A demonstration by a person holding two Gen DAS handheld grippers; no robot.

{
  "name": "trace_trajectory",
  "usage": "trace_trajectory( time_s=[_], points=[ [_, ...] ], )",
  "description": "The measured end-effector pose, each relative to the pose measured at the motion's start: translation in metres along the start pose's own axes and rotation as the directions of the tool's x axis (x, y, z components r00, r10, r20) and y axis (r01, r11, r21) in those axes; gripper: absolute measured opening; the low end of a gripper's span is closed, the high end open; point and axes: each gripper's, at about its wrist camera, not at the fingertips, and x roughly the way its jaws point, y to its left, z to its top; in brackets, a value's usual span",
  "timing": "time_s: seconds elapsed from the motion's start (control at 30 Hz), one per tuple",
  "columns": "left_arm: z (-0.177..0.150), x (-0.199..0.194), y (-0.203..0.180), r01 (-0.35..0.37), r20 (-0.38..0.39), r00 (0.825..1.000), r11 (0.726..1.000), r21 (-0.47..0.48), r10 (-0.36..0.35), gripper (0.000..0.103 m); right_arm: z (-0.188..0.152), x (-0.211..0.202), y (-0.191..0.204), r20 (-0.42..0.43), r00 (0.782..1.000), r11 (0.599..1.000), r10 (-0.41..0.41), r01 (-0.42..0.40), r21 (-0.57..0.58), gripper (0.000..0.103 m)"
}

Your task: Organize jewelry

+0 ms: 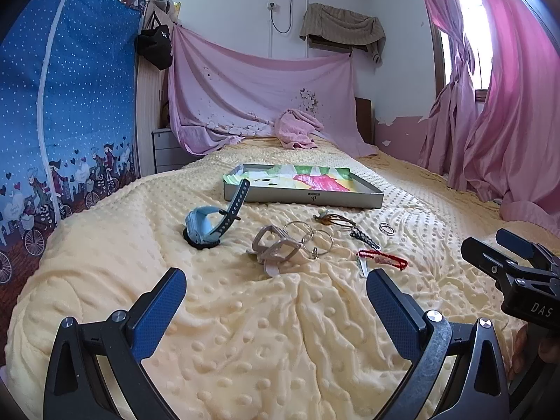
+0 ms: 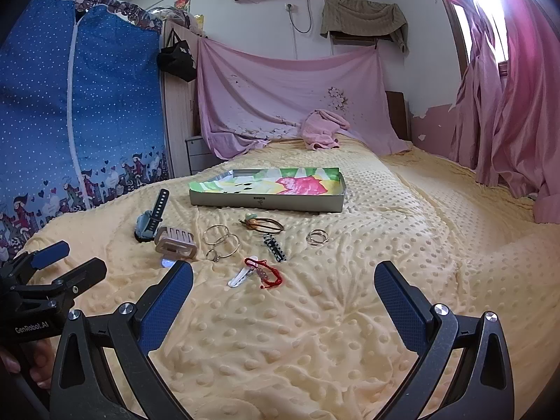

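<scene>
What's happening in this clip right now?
A person holds two grippers over a yellow blanket; the left gripper and right gripper are both open and empty. A blue watch, hair claw, hoop rings and red bracelet lie loose. Nothing is in the tray yet.

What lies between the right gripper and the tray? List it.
In the right wrist view, between the right gripper and the tray: red string bracelet, patterned hair clip, brown hair tie.
</scene>
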Motion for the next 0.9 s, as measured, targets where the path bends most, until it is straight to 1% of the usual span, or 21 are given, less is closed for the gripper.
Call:
trace_trajectory(
  time_s=[0.2, 0.33, 0.53, 0.63, 0.7, 0.73, 0.8, 0.83, 0.87, 0.9],
  points=[
    [0.014, 0.01, 0.001, -0.004, -0.014, 1.0, 1.0, 0.002, 0.004, 0.103, 0.011, 0.012, -0.008, -0.028, 1.0, 1.0, -0.014, 0.014, 0.0, 0.102],
    [0.025, 0.02, 0.004, -0.001, -0.027, 1.0, 1.0, -0.011, 0.001, 0.103, 0.022, 0.027, -0.01, -0.053, 0.999, 1.0, -0.001, 0.0, -0.017, 0.102],
    [0.043, 0.049, 0.007, 0.007, -0.051, 0.999, 1.0, -0.006, -0.007, 0.103, 0.037, 0.048, -0.009, -0.084, 0.996, 0.998, 0.019, -0.025, -0.063, 0.102],
    [0.045, 0.066, 0.01, 0.013, -0.066, 0.998, 1.0, -0.009, -0.014, 0.103, 0.044, 0.064, -0.01, -0.098, 0.994, 0.997, 0.044, -0.05, -0.053, 0.102],
    [0.044, 0.078, 0.013, 0.03, -0.078, 0.996, 0.999, -0.019, -0.031, 0.103, 0.046, 0.077, -0.01, -0.115, 0.99, 0.995, 0.082, -0.087, -0.039, 0.102],
    [0.043, 0.083, 0.014, 0.04, -0.086, 0.995, 0.999, -0.024, -0.042, 0.103, 0.046, 0.083, -0.01, -0.123, 0.988, 0.995, 0.093, -0.098, -0.033, 0.099],
    [0.041, 0.091, 0.015, 0.065, -0.098, 0.993, 0.997, -0.028, -0.068, 0.101, 0.045, 0.094, -0.011, -0.149, 0.981, 0.992, 0.122, -0.126, -0.013, 0.085],
    [0.039, 0.096, 0.015, 0.073, -0.102, 0.992, 0.997, -0.025, -0.075, 0.098, 0.042, 0.099, -0.011, -0.165, 0.977, 0.99, 0.136, -0.138, -0.001, 0.073],
    [0.038, 0.1, 0.014, 0.081, -0.109, 0.991, 0.997, -0.02, -0.082, 0.096, 0.04, 0.105, -0.011, -0.185, 0.971, 0.988, 0.15, -0.151, 0.01, 0.067],
    [0.037, 0.104, 0.013, 0.087, -0.115, 0.989, 0.996, -0.018, -0.089, 0.092, 0.034, 0.113, -0.01, -0.21, 0.963, 0.985, 0.171, -0.17, 0.022, 0.064]
  ],
)
